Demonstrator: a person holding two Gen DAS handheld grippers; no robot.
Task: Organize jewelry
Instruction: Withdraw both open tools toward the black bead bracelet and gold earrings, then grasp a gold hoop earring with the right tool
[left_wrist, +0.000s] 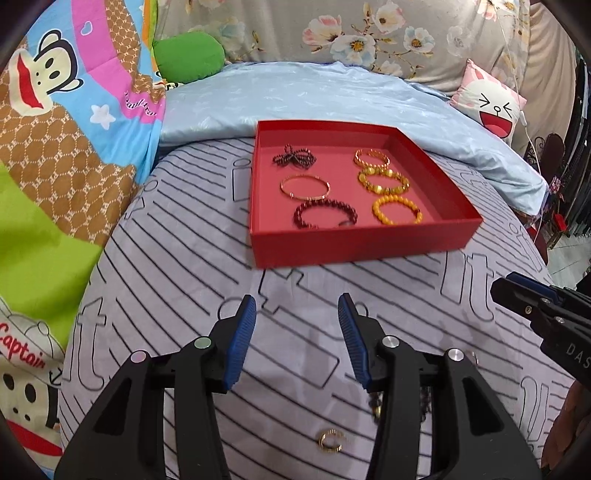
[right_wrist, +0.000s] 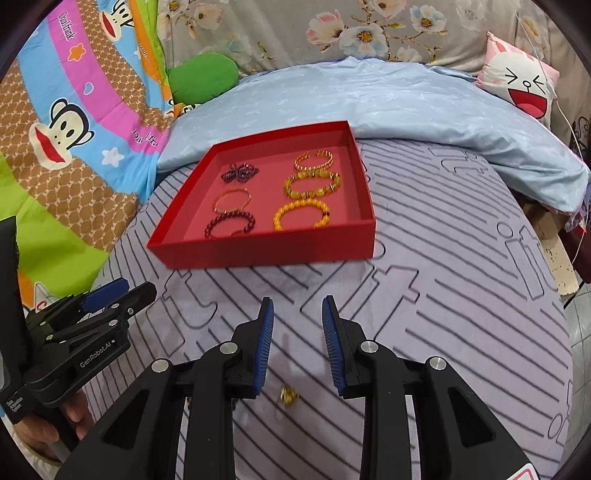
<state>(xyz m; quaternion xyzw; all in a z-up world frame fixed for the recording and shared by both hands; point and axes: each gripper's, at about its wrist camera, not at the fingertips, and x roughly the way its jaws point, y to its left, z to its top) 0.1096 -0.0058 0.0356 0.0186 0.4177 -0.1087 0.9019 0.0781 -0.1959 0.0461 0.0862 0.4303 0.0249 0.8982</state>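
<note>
Red cardboard tray (left_wrist: 354, 240) sits on the striped bed sheet (left_wrist: 184, 258), holding six bracelets in two columns: a dark bead cluster (left_wrist: 294, 157), a thin bangle (left_wrist: 305, 187) and a maroon bead bracelet (left_wrist: 325, 218) on one side, a gold chain (left_wrist: 372, 158), an amber bracelet (left_wrist: 384, 181) and a yellow bead bracelet (left_wrist: 397, 210) on the other. Both grippers point steeply down at the sheet, short of the tray, which lies at 12 o'clock from them. The left gripper (left_wrist: 297, 339) has its jaws apart with nothing between them; a gold ring (left_wrist: 330, 441) lies loose on the sheet at 6 o'clock, under its body. The right gripper (right_wrist: 298, 343) shows a narrower gap, also empty, with a small gold piece (right_wrist: 288, 396) on the sheet just below. A hand (right_wrist: 55, 424) grips the left handle.
</note>
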